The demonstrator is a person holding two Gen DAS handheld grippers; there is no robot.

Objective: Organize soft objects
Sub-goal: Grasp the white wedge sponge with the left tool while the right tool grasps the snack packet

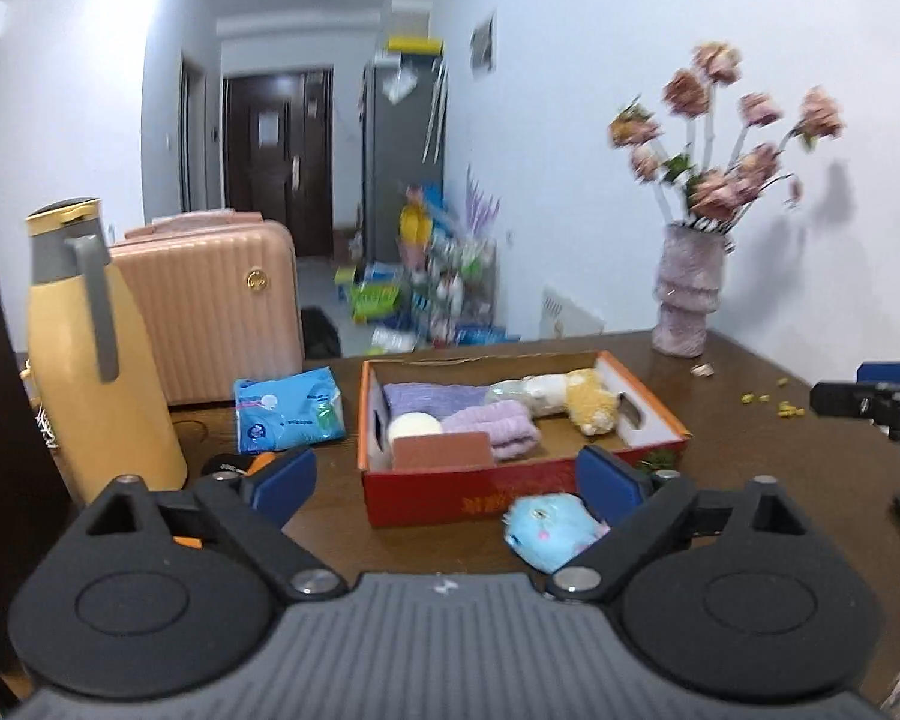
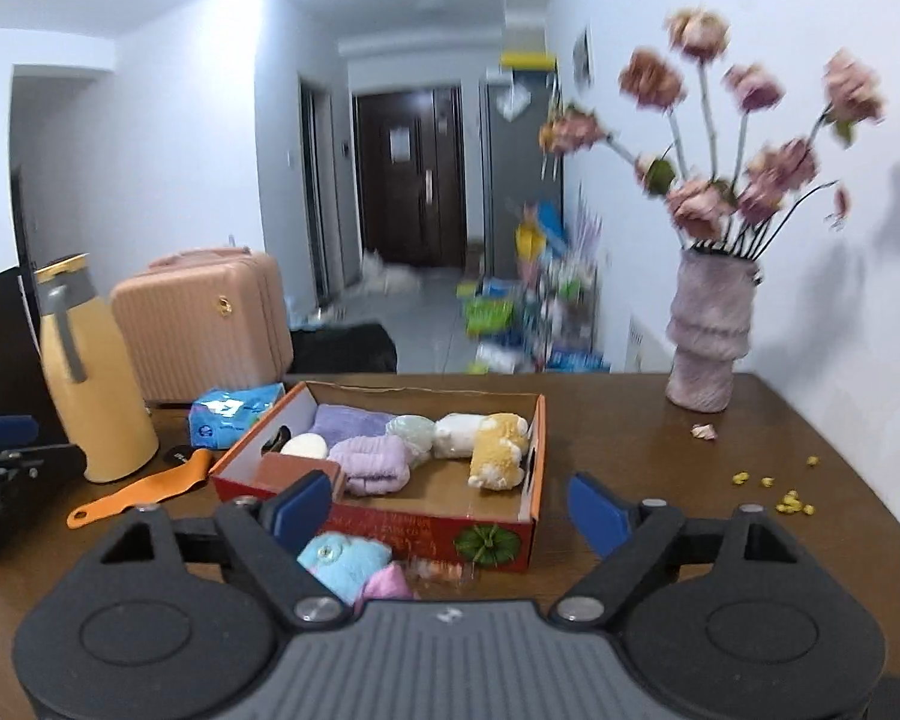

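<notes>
We see a brown table (image 2: 630, 450) running to a white wall on the right; its far edge is open to a hallway floor strewn with packages. A red box (image 2: 390, 531) sits mid-table, short walls all round, open on top. Inside it: a folded purple towel (image 2: 345, 423), a rolled lilac towel (image 2: 372, 462), a white round pad (image 2: 305, 446), a brown block (image 1: 441, 450), a pale green bundle (image 2: 413, 431) and a yellow-and-white plush (image 2: 498, 450) against the right-hand wall; the near right floor of the box is bare.

A blue plush (image 1: 549, 531) lies on the table just outside the near wall, beside something pink (image 2: 384, 585); from the right wrist view both sit near the box's front left corner.

Left gripper (image 1: 450, 483): jaws spread wide, nothing between the pads; the blue plush lies by its right finger, contact unclear. Right gripper (image 2: 450, 510): jaws spread wide as well, empty, framing the box's front wall.

Left side is crowded: yellow flask (image 1: 90, 360), blue tissue pack (image 1: 288, 414), orange strap (image 2: 144, 489), pink suitcase (image 1: 210, 312) behind. Right side is roomier; only a vase of flowers (image 2: 711, 342) at the far corner by the wall, a petal scrap and scattered yellow bits (image 2: 795, 504) near the right edge.
</notes>
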